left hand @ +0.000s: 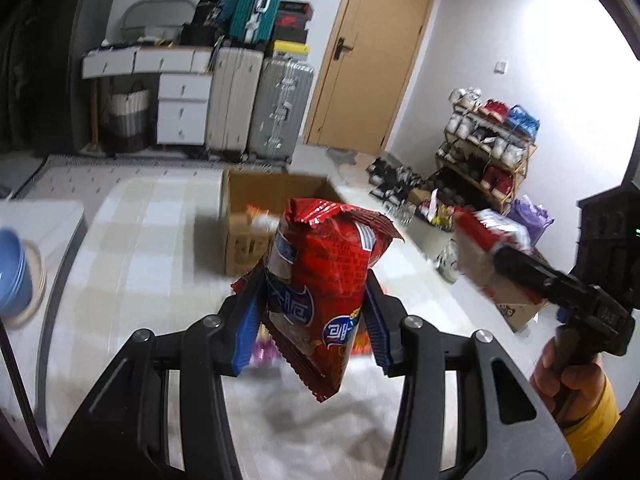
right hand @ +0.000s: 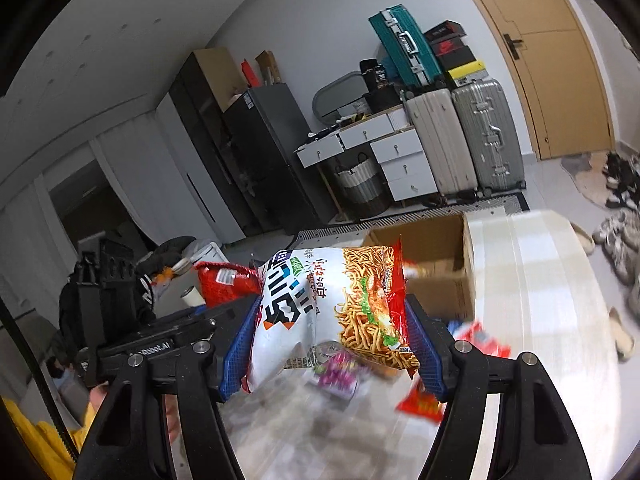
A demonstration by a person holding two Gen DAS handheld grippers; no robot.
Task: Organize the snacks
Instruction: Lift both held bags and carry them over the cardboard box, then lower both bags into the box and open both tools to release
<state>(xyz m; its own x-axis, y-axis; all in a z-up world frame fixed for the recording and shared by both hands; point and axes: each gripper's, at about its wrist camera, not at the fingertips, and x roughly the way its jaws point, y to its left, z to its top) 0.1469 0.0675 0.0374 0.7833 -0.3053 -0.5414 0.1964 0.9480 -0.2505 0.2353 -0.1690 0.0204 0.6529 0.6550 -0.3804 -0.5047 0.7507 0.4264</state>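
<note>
Two packets pinched: my left hand-held gripper holds red snack bag, right hand-held gripper noodle-snack bag. Keep grip firm, carry clear over cardboard box rim.

Box on table, behind held packet. Bowls far left. Second packet right of first. Suitcases behind table.

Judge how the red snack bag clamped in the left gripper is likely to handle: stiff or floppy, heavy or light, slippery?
The red snack bag is probably soft: its crinkled foil dents where the left gripper squeezes it. It looks puffy, so likely light for its size. The glossy film may be slippery, and it already sits tilted in the grip.
</note>
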